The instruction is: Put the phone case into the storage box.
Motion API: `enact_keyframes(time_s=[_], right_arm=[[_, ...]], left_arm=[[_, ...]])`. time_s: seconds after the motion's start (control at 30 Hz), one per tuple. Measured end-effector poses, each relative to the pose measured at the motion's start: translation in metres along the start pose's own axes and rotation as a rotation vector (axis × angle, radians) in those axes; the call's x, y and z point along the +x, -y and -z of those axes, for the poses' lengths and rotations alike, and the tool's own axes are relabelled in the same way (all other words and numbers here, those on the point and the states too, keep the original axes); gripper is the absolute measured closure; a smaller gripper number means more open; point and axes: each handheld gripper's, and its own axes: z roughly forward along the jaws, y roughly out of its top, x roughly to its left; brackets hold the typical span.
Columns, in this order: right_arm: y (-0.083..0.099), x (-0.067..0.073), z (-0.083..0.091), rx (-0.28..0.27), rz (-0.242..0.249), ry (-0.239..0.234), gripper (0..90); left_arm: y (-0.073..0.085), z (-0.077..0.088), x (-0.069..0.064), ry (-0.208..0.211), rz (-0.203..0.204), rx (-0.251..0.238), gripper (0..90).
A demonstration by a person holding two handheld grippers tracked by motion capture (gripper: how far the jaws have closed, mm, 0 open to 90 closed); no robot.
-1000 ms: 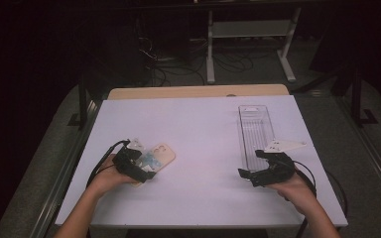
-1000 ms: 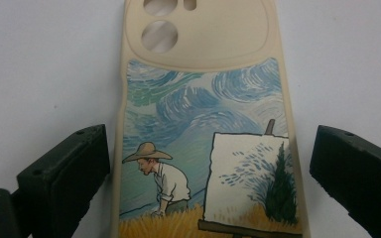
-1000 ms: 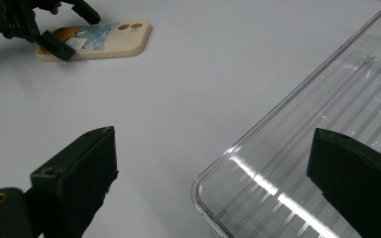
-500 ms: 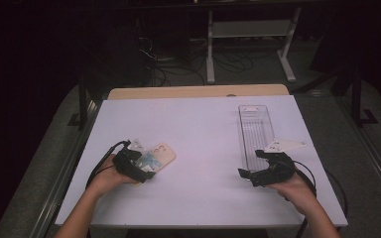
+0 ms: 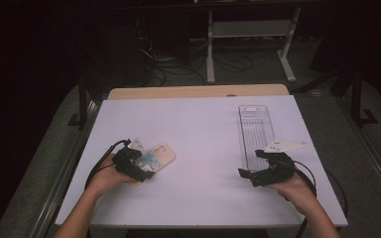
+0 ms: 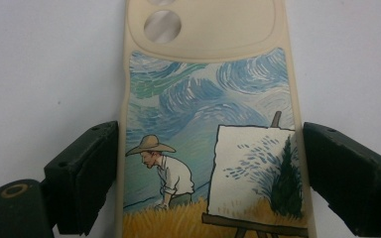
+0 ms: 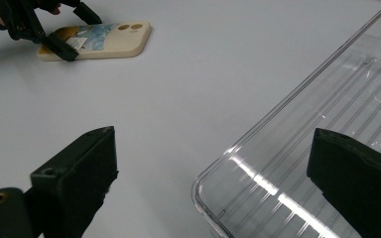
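Table: flat white rectangular tabletop (image 5: 203, 134), with a bare wooden strip along its far edge.
Tray: long, narrow, clear ribbed plastic tray (image 5: 256, 131) lying flat on the right half of the table, its length running away from the person; its rounded near corner lies between the right jaws in the right gripper view (image 7: 297, 163).
Phone case: cream rubbery phone case (image 5: 155, 157) with a painted scene of a straw-hatted painter at an easel under a swirling blue sky, lying flat, picture side up, on the left half, well apart from the tray.
Left gripper: black two-jaw gripper (image 5: 140, 167) held in the person's left hand; jaws stand wide, one at each long edge of the case (image 6: 208, 148); cannot tell if they touch it.
Right gripper: black two-jaw gripper (image 5: 256, 166) in the right hand, jaws spread wide, holding nothing, at the tray's near end.
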Motion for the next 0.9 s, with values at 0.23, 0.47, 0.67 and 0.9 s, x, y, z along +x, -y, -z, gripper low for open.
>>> enact_keyframes(time_s=[0.23,0.47,0.67,0.9], right_arm=[[0.000,0.000,0.000,0.000,-0.004,0.000,4.8],[0.000,0.000,0.001,0.003,-0.002,0.002,4.8],[-0.003,0.001,0.001,0.002,0.003,0.003,4.8],[-0.008,0.002,0.000,0.009,0.020,-0.007,4.8]], left_arm=[[-0.002,0.005,-0.001,0.008,-0.004,-0.012,10.7],[-0.005,0.010,-0.001,0.021,-0.015,-0.029,10.9],[-0.011,0.019,-0.004,0.031,-0.047,-0.025,11.1],[-0.018,0.024,-0.007,0.054,-0.053,-0.052,11.1]])
